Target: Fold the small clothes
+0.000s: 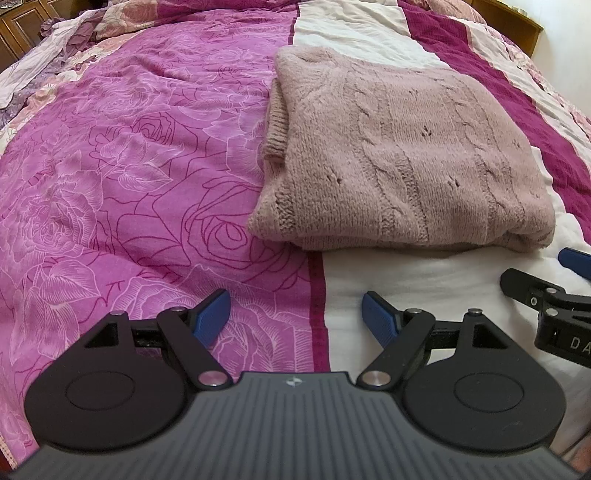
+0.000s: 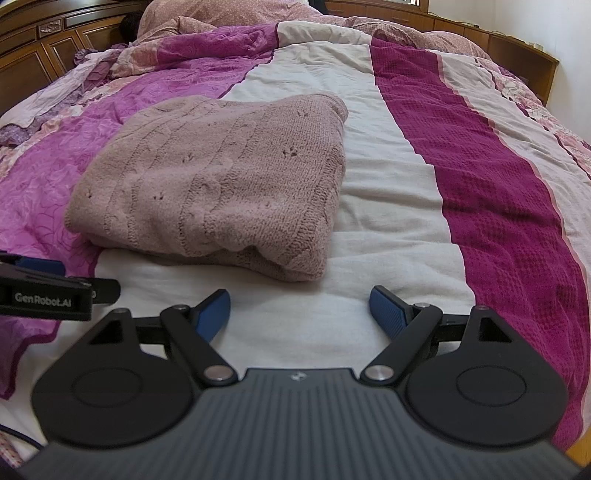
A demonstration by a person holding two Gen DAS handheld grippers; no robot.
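A dusty-pink cable-knit sweater [image 1: 402,155] lies folded into a thick rectangle on the bed, also seen in the right wrist view [image 2: 218,181]. My left gripper [image 1: 295,317] hovers open just short of its near edge, over the seam between the pink rose print and the white stripe, nothing between its blue pads. My right gripper [image 2: 299,314] stands open over the white stripe, close to the sweater's near right corner, also empty. Each gripper shows at the other view's edge: the right gripper [image 1: 546,291], the left gripper [image 2: 48,286].
The bedspread [image 2: 498,206] has pink rose-print, white and magenta stripes and is rumpled. A bunched quilt and pillows [image 2: 221,22] lie at the far end. Wooden cabinets [image 2: 33,48] line the far left, a wooden headboard shelf [image 2: 517,48] the far right.
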